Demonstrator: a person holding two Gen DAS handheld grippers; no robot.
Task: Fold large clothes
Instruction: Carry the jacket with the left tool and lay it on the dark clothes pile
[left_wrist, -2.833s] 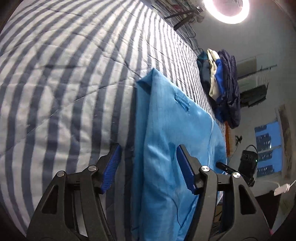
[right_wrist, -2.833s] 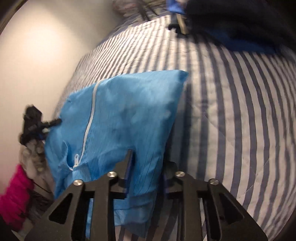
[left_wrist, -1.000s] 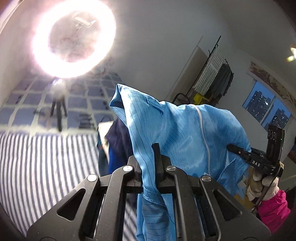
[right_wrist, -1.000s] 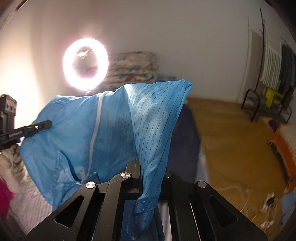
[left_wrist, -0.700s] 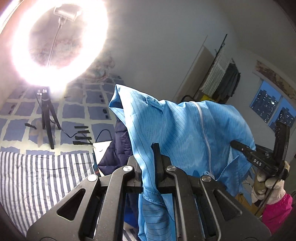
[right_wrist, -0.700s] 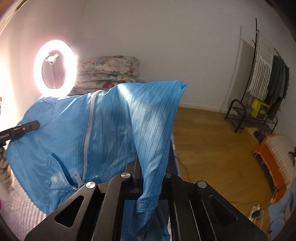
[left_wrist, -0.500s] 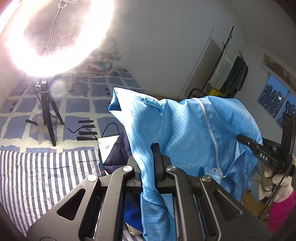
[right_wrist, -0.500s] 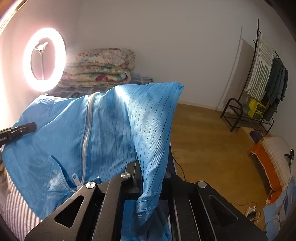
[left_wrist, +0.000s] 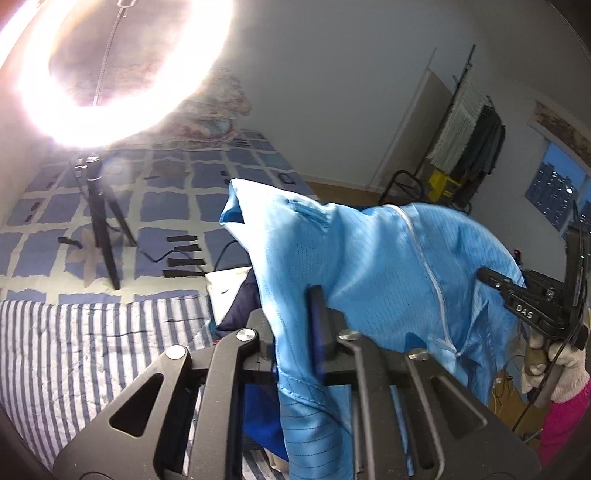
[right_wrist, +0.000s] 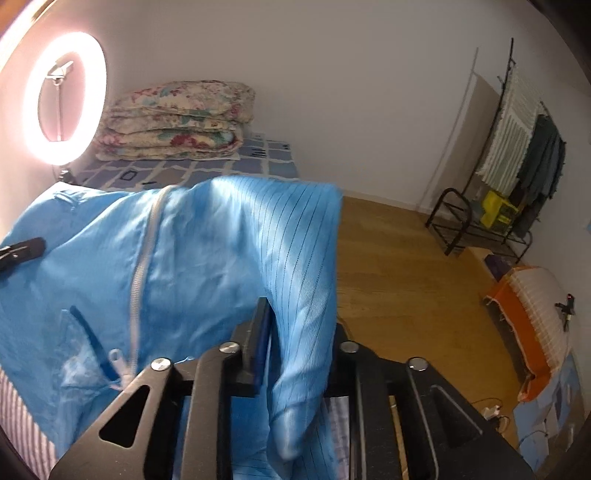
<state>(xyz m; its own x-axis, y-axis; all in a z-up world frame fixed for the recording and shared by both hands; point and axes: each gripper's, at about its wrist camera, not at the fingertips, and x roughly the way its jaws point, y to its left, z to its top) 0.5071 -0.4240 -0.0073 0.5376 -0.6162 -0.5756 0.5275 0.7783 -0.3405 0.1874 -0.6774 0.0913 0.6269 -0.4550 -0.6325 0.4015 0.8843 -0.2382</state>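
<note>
A large light-blue zip-up garment (left_wrist: 369, 266) hangs in the air between both grippers, above the striped bed cover (left_wrist: 74, 350). My left gripper (left_wrist: 291, 321) has one edge of the cloth running between its fingers. Its jaws are opening and the pads no longer pinch the fabric. In the right wrist view the same garment (right_wrist: 203, 251) drapes over my right gripper (right_wrist: 295, 332). Those jaws are opening too, with a blurred fold of cloth loose in the gap. A gloved hand (left_wrist: 554, 365) carries the right gripper at the garment's far edge.
A bright ring light (left_wrist: 110, 66) on a tripod (left_wrist: 103, 240) stands behind the bed. Dark blue clothes (left_wrist: 240, 306) lie under the garment. Folded quilts (right_wrist: 173, 122) sit by the wall. Beyond a stretch of wooden floor (right_wrist: 406, 277) stands a clothes rack (right_wrist: 517, 166).
Both grippers were clamped tight on the garment's edges; now their jaws have parted and the cloth sags lower and slips. Both views have tipped downward since a second ago.
</note>
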